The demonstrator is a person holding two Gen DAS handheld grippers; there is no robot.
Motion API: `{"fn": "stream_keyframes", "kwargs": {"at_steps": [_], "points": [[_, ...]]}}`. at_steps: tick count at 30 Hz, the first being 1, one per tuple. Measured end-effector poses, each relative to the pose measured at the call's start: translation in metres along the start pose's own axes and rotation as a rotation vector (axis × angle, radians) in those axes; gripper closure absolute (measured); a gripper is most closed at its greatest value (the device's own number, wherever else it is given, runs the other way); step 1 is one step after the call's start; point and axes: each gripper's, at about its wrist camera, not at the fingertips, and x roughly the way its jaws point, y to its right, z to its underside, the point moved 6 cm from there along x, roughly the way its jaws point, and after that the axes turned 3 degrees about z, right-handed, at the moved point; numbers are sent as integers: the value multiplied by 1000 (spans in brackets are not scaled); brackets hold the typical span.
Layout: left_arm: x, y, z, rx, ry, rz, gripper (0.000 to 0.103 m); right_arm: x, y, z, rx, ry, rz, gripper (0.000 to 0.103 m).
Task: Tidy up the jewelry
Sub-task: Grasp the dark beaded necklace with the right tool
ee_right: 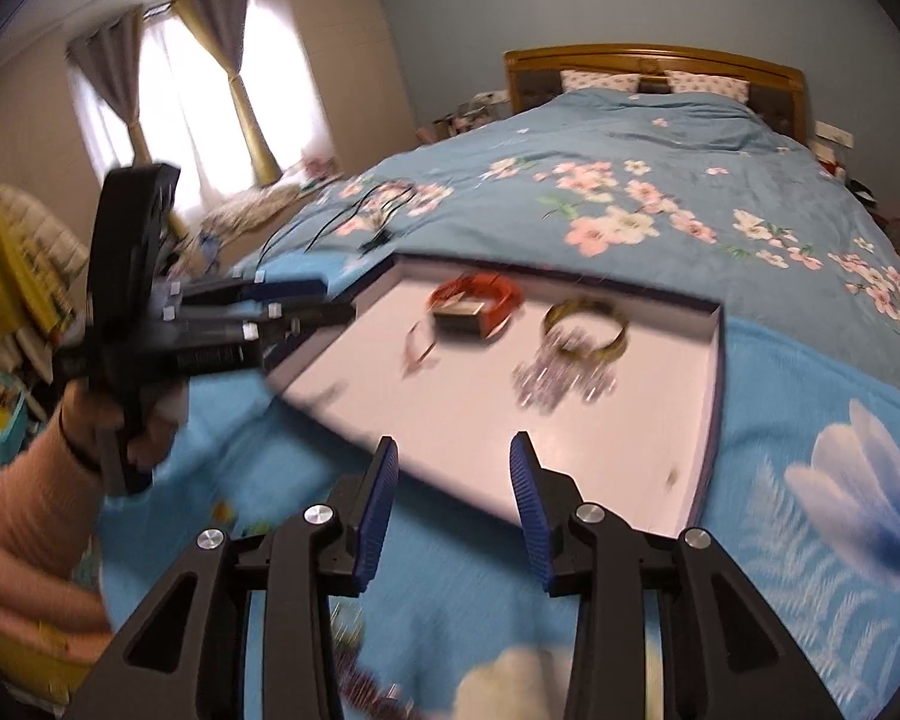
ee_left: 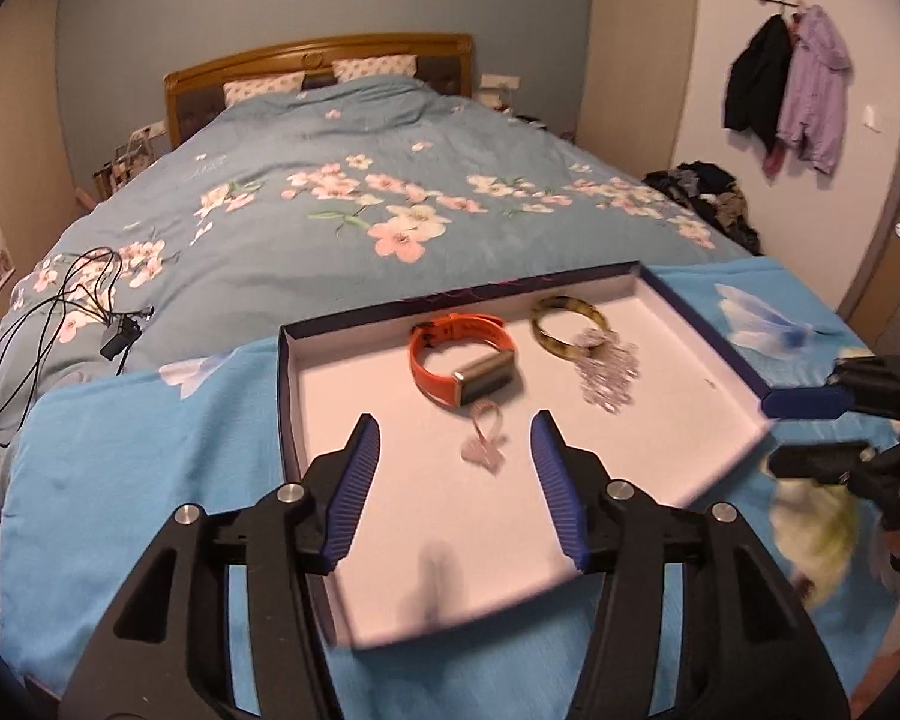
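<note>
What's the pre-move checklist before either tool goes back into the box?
1. Left tool empty, fingers apart: ok.
2. Right tool empty, fingers apart: ok.
3. Orange watch, tortoiseshell bangle, beaded piece and pink ribbon piece inside the box: ok.
4. Pieces apart: not ok, beaded piece overlaps the bangle.
5. Box flat on the blue blanket: cannot tell, motion blur.
6. More jewelry left outside: cannot tell.

watch strap (ee_left: 450, 339): orange | bangle (ee_left: 567, 324): tortoiseshell | blanket (ee_left: 150, 450): blue floral
</note>
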Motion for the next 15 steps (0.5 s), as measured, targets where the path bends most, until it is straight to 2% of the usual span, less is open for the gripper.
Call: {"fn": "stream_keyframes", "kwargs": {"at_steps": [8,15], "points": [[-49,12,49,26,3,30,49,1,-34,50,-73,-88,-10,67],[-66,13,88,13,-26,52,49,-3,-37,69,-24,-97,-16,67]]}}
